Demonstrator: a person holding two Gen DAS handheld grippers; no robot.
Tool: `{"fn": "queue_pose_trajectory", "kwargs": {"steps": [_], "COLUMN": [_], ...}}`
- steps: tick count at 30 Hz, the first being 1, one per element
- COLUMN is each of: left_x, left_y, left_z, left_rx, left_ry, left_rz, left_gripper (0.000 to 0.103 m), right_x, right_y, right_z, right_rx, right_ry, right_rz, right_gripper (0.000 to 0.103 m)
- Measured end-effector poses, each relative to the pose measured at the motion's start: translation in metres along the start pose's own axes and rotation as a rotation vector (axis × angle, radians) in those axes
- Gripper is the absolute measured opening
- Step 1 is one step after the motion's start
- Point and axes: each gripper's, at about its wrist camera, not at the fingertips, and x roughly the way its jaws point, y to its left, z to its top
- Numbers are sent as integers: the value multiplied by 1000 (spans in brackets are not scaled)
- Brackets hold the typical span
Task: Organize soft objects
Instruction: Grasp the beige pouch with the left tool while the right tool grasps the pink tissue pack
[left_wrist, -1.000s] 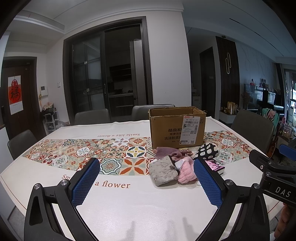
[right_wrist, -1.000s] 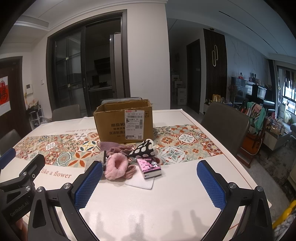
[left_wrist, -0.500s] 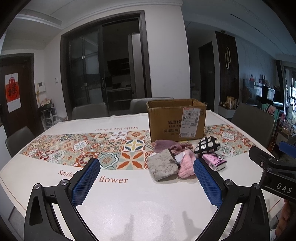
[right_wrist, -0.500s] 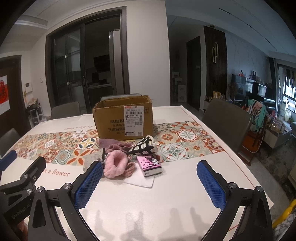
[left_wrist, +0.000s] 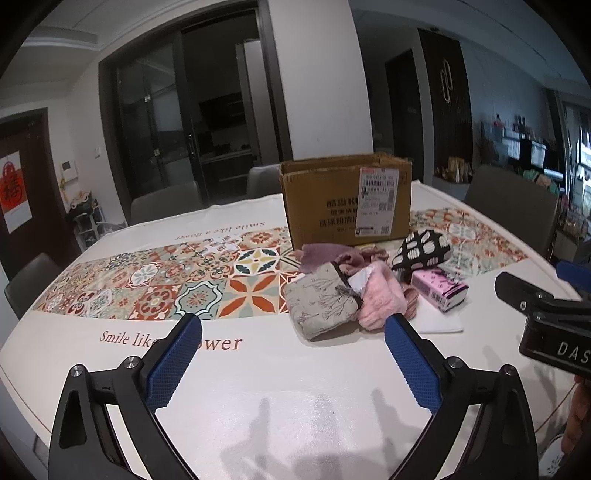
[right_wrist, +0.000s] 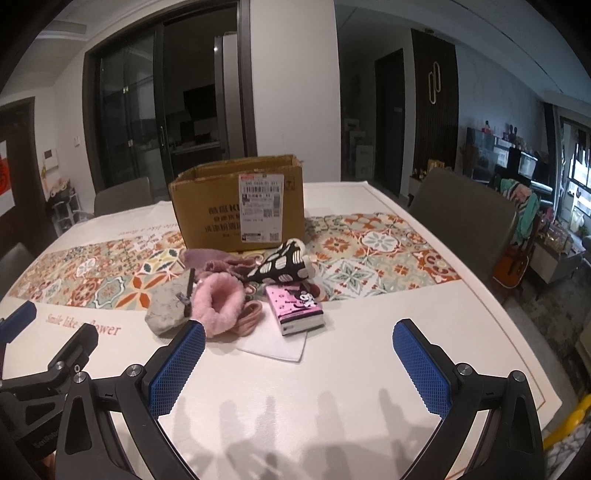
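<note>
Pile (right_wrist: 236, 291) beyond right gripper (right_wrist: 299, 362).

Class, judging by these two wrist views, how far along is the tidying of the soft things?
Nothing looks done: the grey fabric pouch, fluffy pink item and black-and-white spotted pouch lie heaped before the open cardboard box. Nothing is in hand; left gripper and right gripper are open. All sorting remains.

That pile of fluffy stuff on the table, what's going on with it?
A person is holding a two-finger tool in each hand, about to tidy it. The left gripper and right gripper both hover open over the table, holding nothing. The grey pouch, pink fluffy item, spotted black pouch and pink tissue pack lie heaped in front of an open cardboard box.
</note>
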Motion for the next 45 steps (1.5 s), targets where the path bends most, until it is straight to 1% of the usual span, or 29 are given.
{"fn": "queue_pose_trajectory", "kwargs": {"steps": [1, 11, 15, 17, 22, 28, 31, 36, 42, 44, 45], "left_x": [4, 46, 59, 65, 85, 104, 111, 117, 129, 133, 134], "left_y": [-2, -16, -22, -25, -32, -39, -44, -55, -59, -60, -61], "left_z": [-1, -5, -5, -5, -6, -9, -10, -9, -9, -9, -10], "left_rx": [9, 91, 122, 138, 174, 220, 257, 330, 361, 373, 378], "left_ry": [6, 76, 92, 99, 136, 170, 174, 155, 170, 176, 178], "left_rz": [0, -9, -17, -18, -16, 6, 19, 45, 47, 43, 37], "left_gripper": [97, 85, 83, 80, 78, 74, 73, 70, 61, 54, 52], "right_x": [4, 49, 67, 74, 92, 111, 120, 134, 144, 146, 148], "right_y": [0, -1, -1, -2, -2, 1, -1, -2, -1, 0, 0], "right_z": [0, 1, 2, 2, 3, 3, 3, 4, 5, 5, 6], "right_rx": [0, -7, -13, -13, -18, -34, -26, -20, -22, -24, -26], "right_ry": [6, 76, 109, 126, 157, 184, 203, 231, 238, 237, 238], "right_rz": [0, 12, 22, 26, 40, 48, 57, 70, 75, 75, 74], "right_gripper": [103, 103, 101, 99, 97, 94, 94, 91, 87, 85, 84]}}
